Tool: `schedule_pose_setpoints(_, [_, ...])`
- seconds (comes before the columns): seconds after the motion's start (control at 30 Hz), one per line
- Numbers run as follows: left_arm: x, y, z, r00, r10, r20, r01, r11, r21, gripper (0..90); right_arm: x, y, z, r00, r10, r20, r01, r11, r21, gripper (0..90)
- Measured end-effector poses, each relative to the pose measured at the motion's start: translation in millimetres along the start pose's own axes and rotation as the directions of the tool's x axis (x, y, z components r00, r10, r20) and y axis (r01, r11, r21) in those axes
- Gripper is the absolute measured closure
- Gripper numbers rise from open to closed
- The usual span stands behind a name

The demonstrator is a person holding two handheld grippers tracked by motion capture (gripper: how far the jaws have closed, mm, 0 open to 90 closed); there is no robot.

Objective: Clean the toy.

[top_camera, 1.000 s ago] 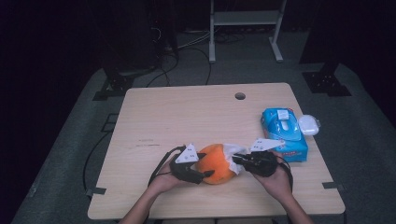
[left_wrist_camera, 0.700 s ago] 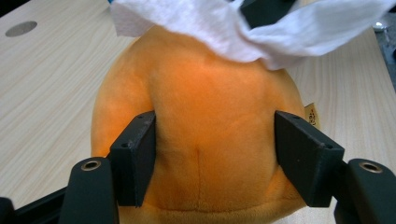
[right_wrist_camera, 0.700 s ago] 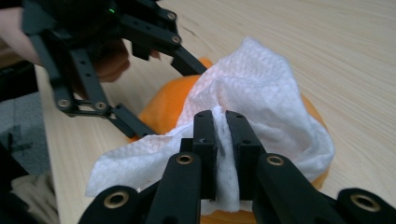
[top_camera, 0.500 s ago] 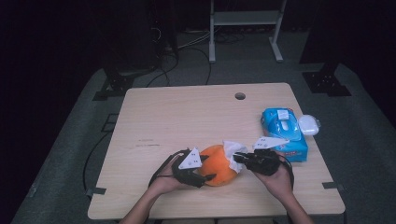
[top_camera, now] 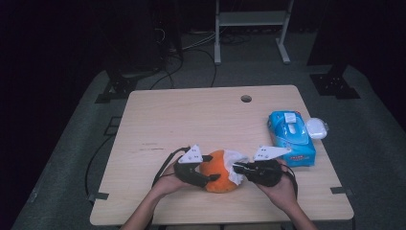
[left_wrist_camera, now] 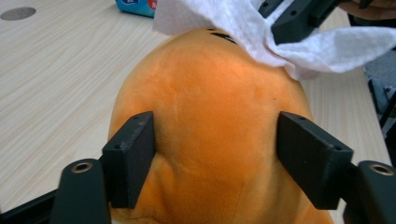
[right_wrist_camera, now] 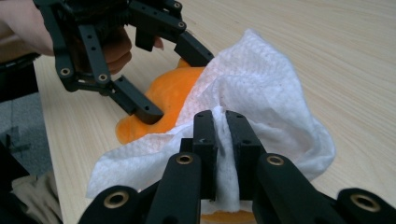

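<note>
table (top_camera: 158,120) near edge: orange plush toy (top_camera: 218,170) sits between both hands, left gripper (top_camera: 205,168) jaws clamped on its sides, so it's held but soft. risk: plush squashes and rolls out of the clamp if the wipe pushes hard. right gripper (top_camera: 238,167) jaws pinched shut on a white wipe (right_wrist_camera: 261,88) draped on the toy's top; thin grip, it may tear or slide free. blue wipes pack (top_camera: 291,139) lies well apart.

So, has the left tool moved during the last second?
Yes, slightly. The left tool has shifted right along the orange plush toy, toward the blue wipes pack, which lies fixed on the table.
</note>
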State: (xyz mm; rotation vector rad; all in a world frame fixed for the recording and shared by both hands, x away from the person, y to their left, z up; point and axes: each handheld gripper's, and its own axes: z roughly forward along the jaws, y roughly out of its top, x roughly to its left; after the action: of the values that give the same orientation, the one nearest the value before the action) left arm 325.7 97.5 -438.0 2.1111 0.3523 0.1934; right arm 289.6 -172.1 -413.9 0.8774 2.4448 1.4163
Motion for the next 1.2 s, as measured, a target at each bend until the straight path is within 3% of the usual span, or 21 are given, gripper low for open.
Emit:
schedule_pose_setpoints(0.1, [0.8,-2.1,0.2,1.0000,-0.001,-0.008,0.001,1.0000,-0.004,31.1,-4.5,-1.1,-0.2,0.9999,0.002,0.016,-0.002,1.000,0.010,82.8])
schedule_pose_setpoints(0.2, [2.4,-3.4,0.3,0.9999,-0.009,-0.007,0.009,0.9999,-0.005,31.6,-18.4,-7.6,-2.2,0.9966,0.023,0.079,-0.026,0.999,0.028,82.8])
schedule_pose_setpoints(0.3, [1.0,-2.9,1.6,0.9999,0.003,-0.013,-0.003,1.0000,-0.003,31.6,-22.4,-9.9,-5.9,0.9955,0.058,0.075,-0.060,0.998,0.020,82.8])
schedule_pose_setpoints(0.37, [-1.7,-1.5,2.4,0.9996,0.023,-0.019,-0.023,0.9997,0.001,31.6,-16.5,-5.4,-6.4,0.9977,0.054,0.042,-0.054,0.999,-0.002,82.7])
schedule_pose_setpoints(0.43, [-8.1,2.1,3.7,0.9967,0.074,-0.033,-0.074,0.9971,0.017,31.9,-7.6,-0.1,-3.2,0.9990,0.042,-0.016,-0.042,0.999,-0.022,82.7])
schedule_pose_setpoints(0.47, [-8.1,2.1,3.7,0.9967,0.074,-0.033,-0.074,0.9971,0.017,32.1,-7.6,-0.1,-3.2,0.9990,0.042,-0.016,-0.042,0.999,-0.022,82.7])
schedule_pose_setpoints(0.5, [-13.1,4.2,4.9,0.9933,0.107,-0.042,-0.106,0.9941,0.024,32.1,-3.0,2.2,-0.7,0.9994,0.026,-0.025,-0.026,0.999,-0.021,82.7])
schedule_pose_setpoints(0.53, [-18.7,6.5,6.4,0.9877,0.145,-0.059,-0.143,0.9891,0.038,33.0,1.3,4.0,3.1,0.9999,-0.006,-0.010,0.005,1.000,-0.003,82.8])
schedule_pose_setpoints(0.57, [-20.6,7.2,6.9,0.9862,0.153,-0.063,-0.151,0.9879,0.037,33.3,-0.8,3.1,3.2,1.0000,-0.002,-0.008,0.002,1.000,0.001,82.8])
schedule_pose_setpoints(0.73, [-24.2,8.6,8.8,0.9823,0.179,-0.055,-0.177,0.9835,0.036,33.5,-24.0,-5.6,-7.5,0.9950,0.073,0.068,-0.073,0.997,-0.004,82.8])
schedule_pose_setpoints(0.83, [-26.1,9.1,8.9,0.9804,0.191,-0.049,-0.189,0.9813,0.035,33.3,-21.4,-2.8,-9.1,0.9960,0.080,0.039,-0.079,0.996,-0.028,82.7])
schedule_pose_setpoints(0.9, [-22.9,12.3,5.2,0.9873,0.157,-0.024,-0.156,0.9872,0.030,27.7,-15.8,-0.6,-3.2,0.9981,0.047,0.040,-0.047,0.999,-0.007,82.7])
schedule_pose_setpoints(0.93, [-22.9,12.3,5.2,0.9873,0.157,-0.024,-0.156,0.9872,0.030,21.2,-14.1,-0.9,-0.6,0.9984,0.039,0.041,-0.039,0.999,0.002,82.7])
schedule_pose_setpoints(0.97, [-17.6,16.0,0.0,0.9951,0.098,0.006,-0.098,0.9951,0.011,21.2,-14.1,-0.9,-0.6,0.9984,0.039,0.041,-0.039,0.999,0.002,82.7])
schedule_pose_setpoints(1.0, [-9.3,19.7,-8.3,0.9997,0.019,-0.013,-0.019,0.9994,-0.029,14.1,-14.1,-2.1,0.2,0.9987,0.032,0.041,-0.032,0.999,0.016,82.7])
schedule_pose_setpoints(1.03, [-5.3,20.4,-10.7,0.9989,-0.006,-0.047,0.005,0.9997,-0.025,11.3,-14.5,-3.0,-1.0,0.9987,0.022,0.045,-0.023,0.999,0.027,82.8])
schedule_pose_setpoints(1.07, [-2.8,19.0,-10.6,0.9980,-0.020,-0.061,0.019,0.9998,-0.010,11.4,-15.3,-4.5,-2.3,0.9986,0.021,0.048,-0.022,0.999,0.032,82.7])
schedule_pose_setpoints(1.13, [-1.4,15.7,-8.0,0.9985,-0.033,-0.042,0.033,0.9994,0.005,14.2,-16.7,-6.2,-3.9,0.9987,0.028,0.042,-0.030,0.999,0.033,82.7])
schedule_pose_setpoints(1.17, [-2.4,10.5,-1.6,0.9989,-0.047,0.000,0.047,0.9986,0.022,14.2,-18.0,-7.3,-5.5,0.9986,0.040,0.034,-0.041,0.999,0.032,82.8])
schedule_pose_setpoints(1.2, [-8.4,5.6,5.8,0.9996,-0.006,-0.026,0.007,0.9994,0.033,20.4,-16.8,-5.9,-8.5,0.9984,0.048,0.029,-0.049,0.999,0.024,82.8])
